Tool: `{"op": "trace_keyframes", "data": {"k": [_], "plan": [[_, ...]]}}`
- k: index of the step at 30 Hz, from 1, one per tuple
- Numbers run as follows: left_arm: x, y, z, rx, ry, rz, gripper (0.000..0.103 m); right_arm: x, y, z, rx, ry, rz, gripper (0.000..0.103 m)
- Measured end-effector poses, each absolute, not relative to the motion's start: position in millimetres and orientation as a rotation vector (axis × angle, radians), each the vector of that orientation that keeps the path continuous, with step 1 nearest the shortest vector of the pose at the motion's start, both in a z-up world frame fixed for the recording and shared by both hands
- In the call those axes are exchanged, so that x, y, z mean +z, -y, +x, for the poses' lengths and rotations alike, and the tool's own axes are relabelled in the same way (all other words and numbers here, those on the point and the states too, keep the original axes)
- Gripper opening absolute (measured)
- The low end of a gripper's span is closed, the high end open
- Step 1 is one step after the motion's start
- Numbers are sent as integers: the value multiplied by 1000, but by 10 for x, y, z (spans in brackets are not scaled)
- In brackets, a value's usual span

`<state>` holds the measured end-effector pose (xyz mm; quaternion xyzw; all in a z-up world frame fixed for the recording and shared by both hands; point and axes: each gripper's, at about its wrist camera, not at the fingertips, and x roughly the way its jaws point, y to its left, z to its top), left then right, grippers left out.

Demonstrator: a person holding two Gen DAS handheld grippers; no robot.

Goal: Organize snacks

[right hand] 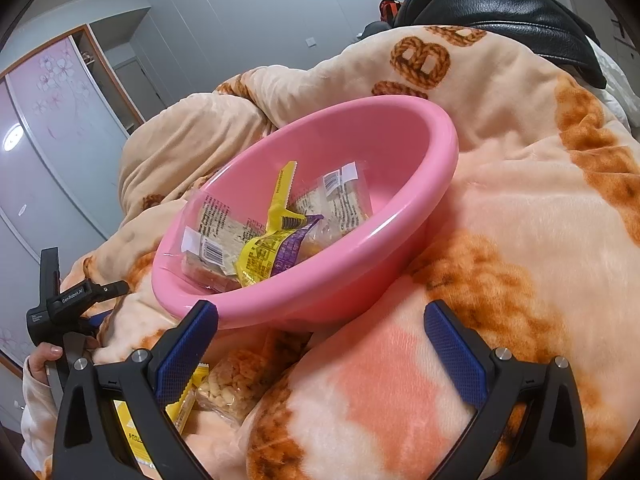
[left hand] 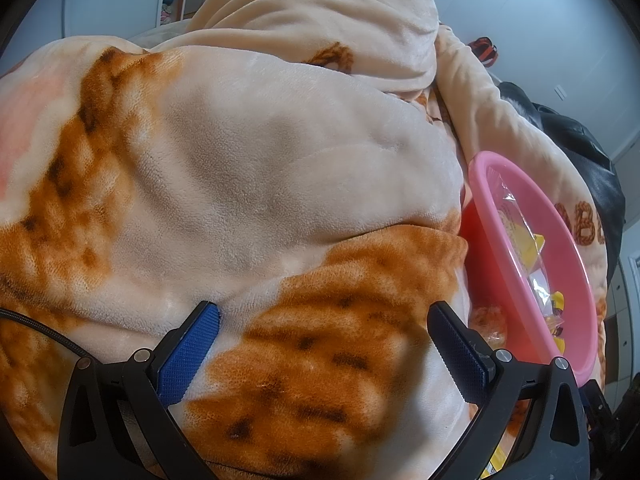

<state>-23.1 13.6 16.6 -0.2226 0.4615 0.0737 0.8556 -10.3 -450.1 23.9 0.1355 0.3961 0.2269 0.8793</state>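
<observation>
Snacks (right hand: 256, 236) lie in a pink bowl (right hand: 400, 216), piled toward its lower left side: two clear packets with barcode labels, a yellow wrapper standing up between them, a purple wrapper beside it. Bowl sits tilted on a cream and orange fleece blanket (right hand: 520, 208), its rim just beyond the right tongs' left finger.

More snacks outside the bowl: a clear bag of small crackers (right hand: 236, 384) lies on the blanket just below the bowl, and a yellow packet (right hand: 188, 396) lies beside it, partly hidden behind the left finger of the right tongs (right hand: 320, 344). Those tongs are spread wide, nothing between the blue pads (right hand: 452, 352).

Left tongs (left hand: 322, 344) likewise released, wide apart, empty, hovering over bare blanket (left hand: 248, 168). From this view the bowl (left hand: 476, 236) is at the right edge, snacks (left hand: 528, 248) visible inside; an orange cracker bag (left hand: 490, 324) shows just under its rim.

In the right view the left tongs (right hand: 60, 300) appear at far left, held by a hand (right hand: 42, 360) in a pale sleeve.

Black leather jacket (right hand: 500, 4) lies at the top of the blanket. Wardrobe with flower print (right hand: 52, 92) stands at left.
</observation>
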Motion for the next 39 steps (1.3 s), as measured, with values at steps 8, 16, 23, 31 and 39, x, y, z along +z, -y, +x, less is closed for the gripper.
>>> {"op": "trace_keyframes", "data": {"k": [8, 16, 23, 31, 39], "plan": [[166, -138, -232, 155, -970, -468, 102, 233, 4495, -96, 472, -827, 280, 103], [166, -137, -236, 154, -967, -469, 102, 231, 4492, -95, 472, -827, 280, 103], [483, 286, -329, 17, -938, -339, 102, 230, 4489, -94, 470, -827, 280, 103], [378, 1640, -271, -238, -1020, 267, 102, 232, 4487, -93, 469, -827, 280, 103], [112, 1870, 59, -182, -1113, 376, 102, 234, 4484, -95, 468, -827, 280, 103]]}}
